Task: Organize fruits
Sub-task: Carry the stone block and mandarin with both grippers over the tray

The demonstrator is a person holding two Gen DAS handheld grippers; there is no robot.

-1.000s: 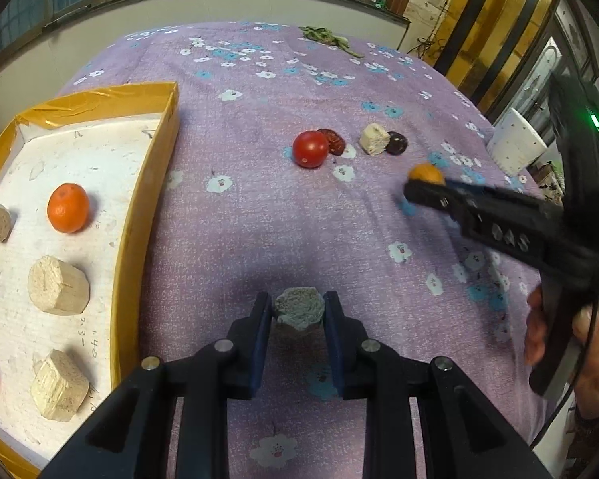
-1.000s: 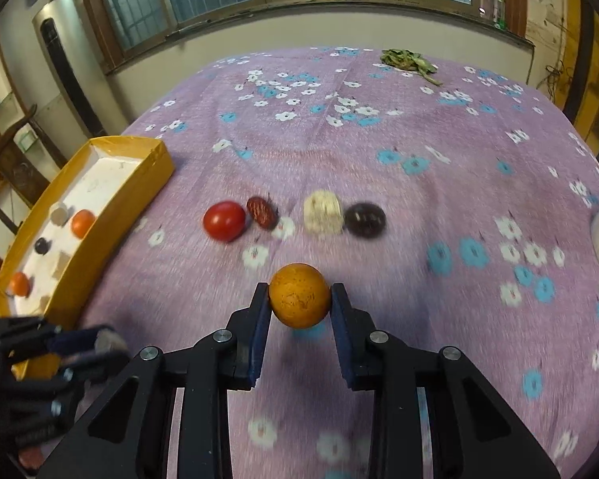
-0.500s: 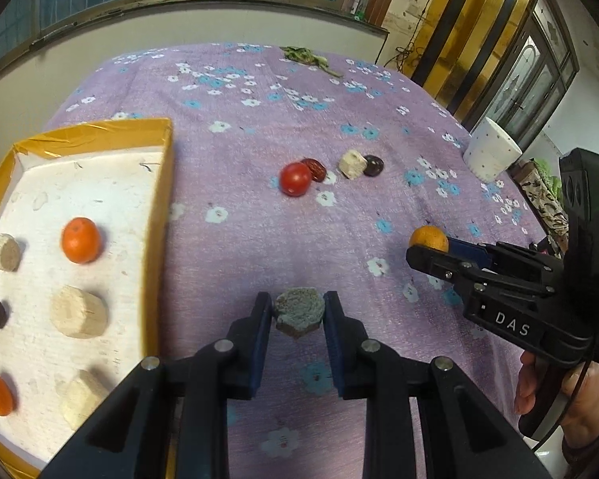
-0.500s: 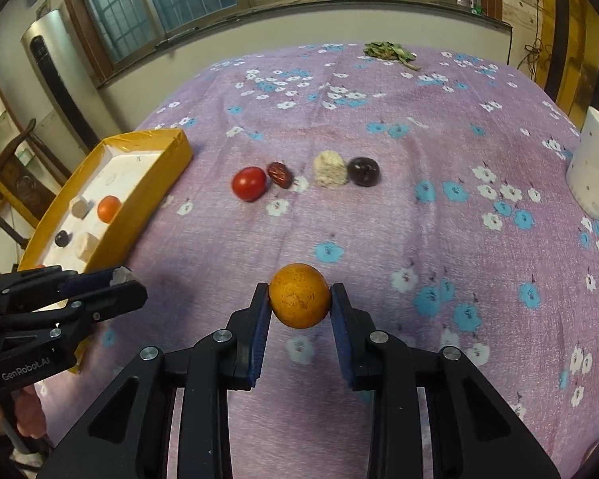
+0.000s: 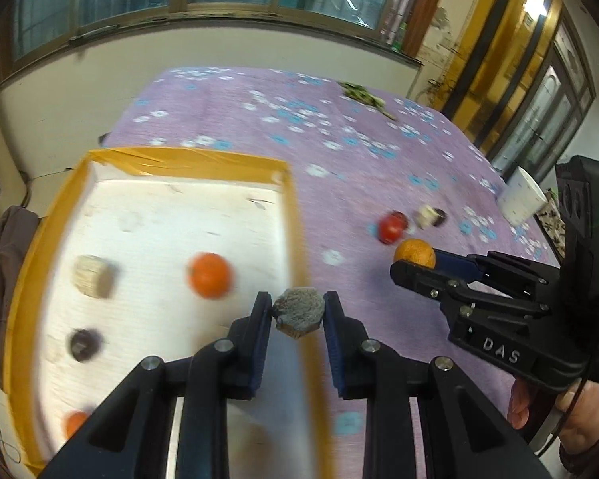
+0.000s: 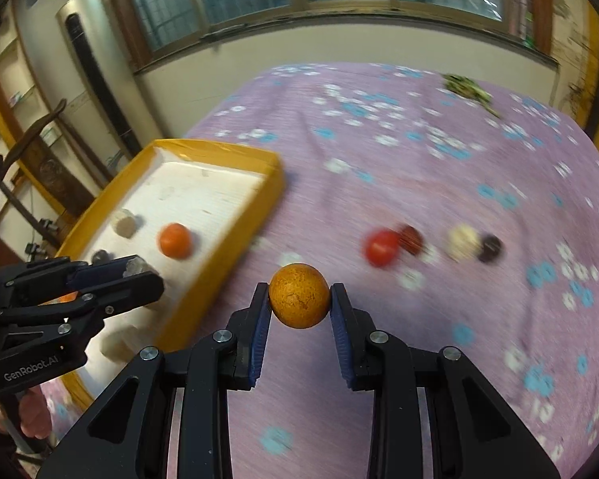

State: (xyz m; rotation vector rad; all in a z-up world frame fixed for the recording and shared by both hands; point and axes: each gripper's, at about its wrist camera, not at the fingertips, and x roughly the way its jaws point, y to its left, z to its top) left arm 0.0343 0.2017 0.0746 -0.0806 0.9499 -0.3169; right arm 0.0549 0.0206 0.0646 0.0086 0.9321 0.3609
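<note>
Your left gripper (image 5: 298,313) is clenched on a grey-beige chunk (image 5: 298,312), held above the near right wall of the tray (image 5: 187,159). In the tray, from left: a pale chunk (image 5: 92,282), a dark round fruit (image 5: 83,344), a small orange one (image 5: 75,423) at the near edge, and a bigger orange fruit (image 5: 210,275); the blur makes them hard to tell more closely. Your right gripper (image 6: 299,302) grasps an orange (image 6: 299,295) over the purple cloth (image 6: 439,359), just right of the tray. Farther right on the cloth lie, in a row, a tomato (image 6: 381,247), a brown-red fruit (image 6: 411,238), a cream chunk (image 6: 463,242) and a dark fruit (image 6: 490,248).
</note>
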